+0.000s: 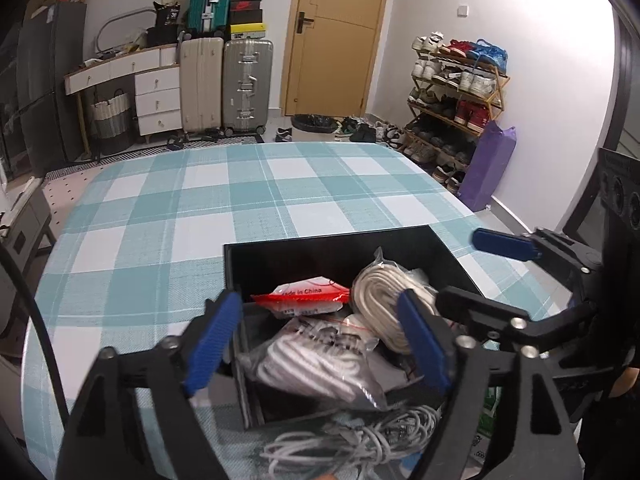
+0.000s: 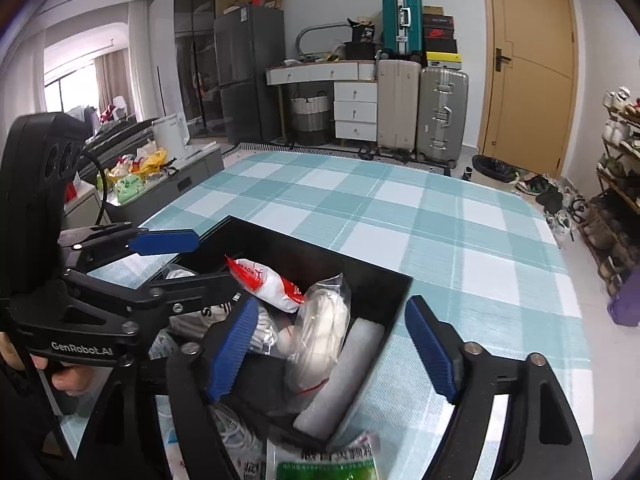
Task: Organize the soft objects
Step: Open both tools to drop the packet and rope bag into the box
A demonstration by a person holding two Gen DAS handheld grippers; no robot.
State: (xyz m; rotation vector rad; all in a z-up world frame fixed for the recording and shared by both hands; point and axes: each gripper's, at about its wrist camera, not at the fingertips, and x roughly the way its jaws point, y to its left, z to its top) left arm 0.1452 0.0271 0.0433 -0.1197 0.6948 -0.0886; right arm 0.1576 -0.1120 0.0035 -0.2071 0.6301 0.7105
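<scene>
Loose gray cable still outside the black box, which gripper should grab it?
Left, probably. The gray cable lies right under the open left gripper, beside the black box. The right gripper sits over the box instead.

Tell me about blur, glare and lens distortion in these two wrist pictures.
Left wrist view: fisheye curves the checked tablecloth edge, corners vignette black, loose grey cable at the bottom is soft. Right wrist view: the window is blown out, the green packet at the bottom is blurred, the door frame bows.

Black bin [image 1: 280, 258] on table, packed with bagged cables [image 1: 384, 300].
</scene>
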